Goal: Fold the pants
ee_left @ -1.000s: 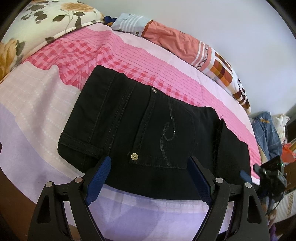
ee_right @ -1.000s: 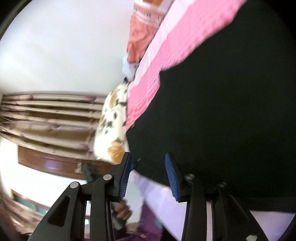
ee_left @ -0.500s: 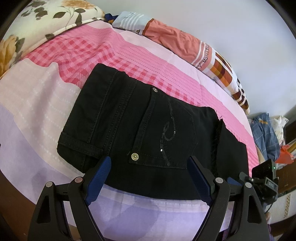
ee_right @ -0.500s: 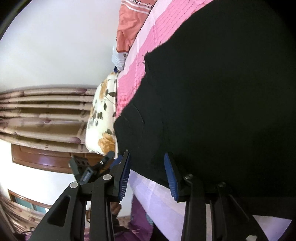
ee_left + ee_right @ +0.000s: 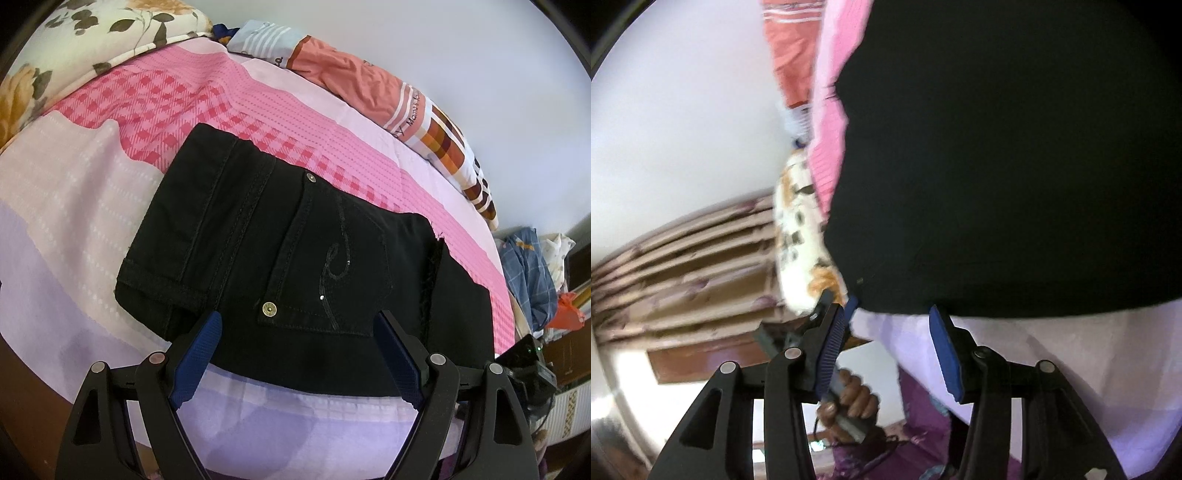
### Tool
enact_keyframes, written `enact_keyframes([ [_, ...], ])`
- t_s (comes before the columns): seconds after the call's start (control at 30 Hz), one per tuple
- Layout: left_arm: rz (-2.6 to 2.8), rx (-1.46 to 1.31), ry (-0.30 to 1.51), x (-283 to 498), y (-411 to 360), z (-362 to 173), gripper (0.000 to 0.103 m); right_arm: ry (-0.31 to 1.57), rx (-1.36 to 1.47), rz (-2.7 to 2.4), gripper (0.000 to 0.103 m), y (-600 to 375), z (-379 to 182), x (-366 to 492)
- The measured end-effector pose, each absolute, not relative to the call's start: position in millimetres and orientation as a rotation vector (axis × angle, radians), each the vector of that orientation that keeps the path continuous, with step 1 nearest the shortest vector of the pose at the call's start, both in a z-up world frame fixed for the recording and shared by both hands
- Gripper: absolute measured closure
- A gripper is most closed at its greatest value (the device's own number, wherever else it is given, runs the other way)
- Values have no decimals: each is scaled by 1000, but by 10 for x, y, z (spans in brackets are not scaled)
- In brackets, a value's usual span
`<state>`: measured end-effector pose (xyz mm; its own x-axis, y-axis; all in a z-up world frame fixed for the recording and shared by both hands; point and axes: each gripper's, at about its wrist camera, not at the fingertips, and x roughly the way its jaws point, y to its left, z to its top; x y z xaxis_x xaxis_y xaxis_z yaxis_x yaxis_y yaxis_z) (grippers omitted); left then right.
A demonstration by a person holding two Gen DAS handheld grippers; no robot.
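A pink-and-lilac bedspread (image 5: 92, 221) carries the black pants (image 5: 295, 258), folded compactly at centre. The left gripper (image 5: 295, 354) hovers spread wide at six o'clock. The right gripper (image 5: 890, 339), empty, is opening. Thick denim looks heavy and floppy; pinching its near hem seems best.

Pants (image 5: 258, 258) are showing matt black denim with shiny metal rivets (image 5: 269, 309); bedsheet (image 5: 74, 258) is looking like soft woven cloth; gripper pads (image 5: 195, 354) ribbed blue rubber.
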<state>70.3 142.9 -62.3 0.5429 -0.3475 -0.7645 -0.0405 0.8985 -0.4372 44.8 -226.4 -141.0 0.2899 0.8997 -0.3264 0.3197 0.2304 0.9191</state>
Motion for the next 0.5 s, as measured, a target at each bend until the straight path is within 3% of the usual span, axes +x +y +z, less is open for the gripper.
enact_keyframes([
  [0.4, -196, -470, 996, 686, 1457, -621, 19, 1219, 1526, 358, 56, -2255, -1566, 395],
  [0.43, -197, -474, 999, 694, 1461, -624, 19, 1215, 1510, 349, 59, -2235, -1562, 401],
  [0.5, -202, -485, 1006, 690, 1463, -637, 19, 1232, 1466, 326, 75, -2191, -1562, 421],
])
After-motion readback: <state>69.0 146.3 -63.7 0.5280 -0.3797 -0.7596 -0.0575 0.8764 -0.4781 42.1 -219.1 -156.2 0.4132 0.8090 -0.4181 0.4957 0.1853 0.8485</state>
